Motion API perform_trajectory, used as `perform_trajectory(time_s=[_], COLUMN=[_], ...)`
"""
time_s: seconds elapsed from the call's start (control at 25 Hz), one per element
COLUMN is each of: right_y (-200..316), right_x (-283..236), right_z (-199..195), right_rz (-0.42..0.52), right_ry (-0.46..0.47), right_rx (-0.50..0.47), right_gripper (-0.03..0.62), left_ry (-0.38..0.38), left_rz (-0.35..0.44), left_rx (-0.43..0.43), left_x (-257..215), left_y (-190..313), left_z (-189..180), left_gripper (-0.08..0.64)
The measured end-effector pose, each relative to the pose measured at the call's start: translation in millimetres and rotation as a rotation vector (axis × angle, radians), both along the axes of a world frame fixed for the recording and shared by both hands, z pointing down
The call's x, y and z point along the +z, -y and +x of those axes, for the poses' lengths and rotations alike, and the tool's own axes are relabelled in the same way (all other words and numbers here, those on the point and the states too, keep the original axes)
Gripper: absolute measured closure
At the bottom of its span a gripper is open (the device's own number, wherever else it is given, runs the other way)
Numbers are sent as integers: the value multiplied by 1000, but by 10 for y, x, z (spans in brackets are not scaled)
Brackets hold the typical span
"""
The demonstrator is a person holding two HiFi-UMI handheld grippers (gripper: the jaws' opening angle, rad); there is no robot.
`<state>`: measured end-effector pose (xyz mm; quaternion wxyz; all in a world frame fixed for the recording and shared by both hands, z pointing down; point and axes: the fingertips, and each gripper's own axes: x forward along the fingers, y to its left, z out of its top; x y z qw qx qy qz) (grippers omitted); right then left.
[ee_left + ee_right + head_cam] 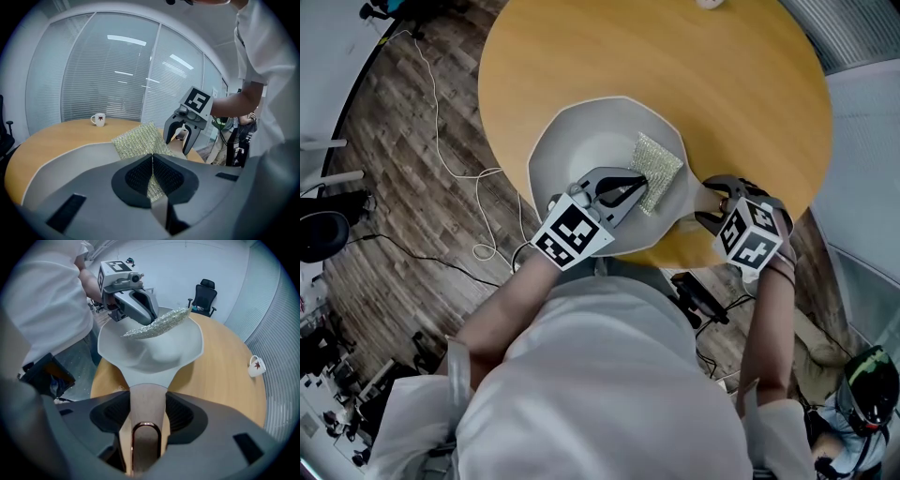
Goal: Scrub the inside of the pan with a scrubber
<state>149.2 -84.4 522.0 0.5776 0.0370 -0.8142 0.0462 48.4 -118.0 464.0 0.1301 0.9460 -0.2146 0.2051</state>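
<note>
A pale grey pan (581, 145) with an angular rim sits at the near edge of the round wooden table (675, 66). A glittery yellow-green scrubber (656, 167) lies over the pan's right inside. My left gripper (628, 192) is shut on the scrubber's near edge. In the left gripper view the scrubber (139, 138) sticks out beyond the closed jaws of the left gripper (152, 161). My right gripper (712, 204) is shut on the pan's wooden handle (146, 413). From the right gripper view the pan (159, 352) stands ahead, with the scrubber (161, 323) and left gripper (138, 305) over it.
A white mug (98, 119) stands on the far side of the table, seen also as a mug (256, 365) at the right. An office chair (205, 296) is beyond the table. White cables (455, 159) trail over the wooden floor at the left.
</note>
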Motion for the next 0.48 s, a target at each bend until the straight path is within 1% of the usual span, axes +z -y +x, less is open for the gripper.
perform_trajectory(time_s=[0.48], right_y=[-36], right_x=[57], right_z=[-1], right_rz=[0], right_ry=[3], right_rx=[-4], right_gripper=[351], left_ry=[39], left_rz=[-52], left_rx=[118], left_x=[365], left_y=[-185], left_z=[307], left_gripper=[543])
